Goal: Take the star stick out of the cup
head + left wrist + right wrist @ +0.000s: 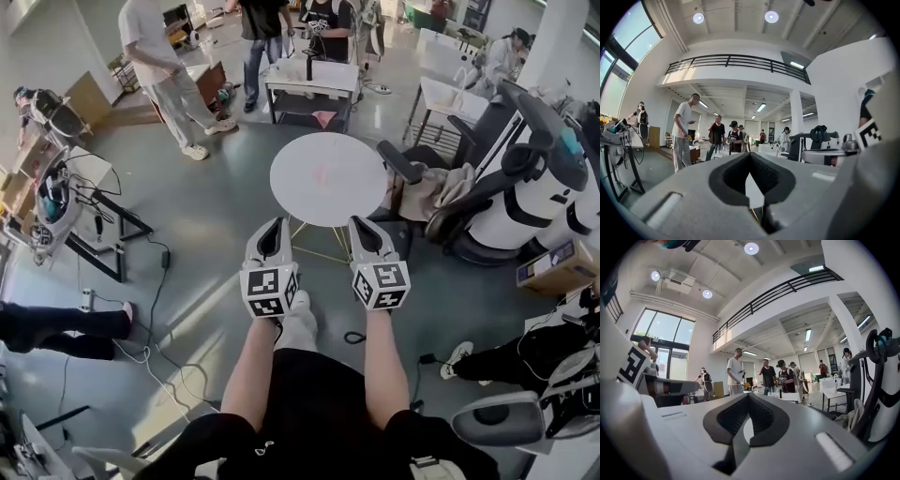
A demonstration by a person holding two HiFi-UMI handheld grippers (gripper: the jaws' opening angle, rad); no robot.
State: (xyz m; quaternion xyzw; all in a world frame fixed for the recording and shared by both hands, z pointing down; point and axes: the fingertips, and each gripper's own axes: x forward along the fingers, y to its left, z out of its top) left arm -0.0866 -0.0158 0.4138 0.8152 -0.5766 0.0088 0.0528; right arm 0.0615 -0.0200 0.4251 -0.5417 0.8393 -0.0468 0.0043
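Note:
No cup and no star stick show in any view. In the head view my left gripper [273, 228] and my right gripper [360, 227] are held side by side at waist height. Both point at a round white table [328, 178] just ahead of their tips. The tabletop is bare apart from a faint pink mark. In the left gripper view the left gripper [750, 155] has its jaws closed together, with nothing between them. The right gripper [749, 395] in its own view is shut too and holds nothing.
Several people stand at the back around a white table [312, 80]. A dark office chair [412, 169] and a white robot [534, 197] stand right of the round table. On the left are an equipment stand [56, 206], floor cables [155, 281] and someone's outstretched legs [56, 323].

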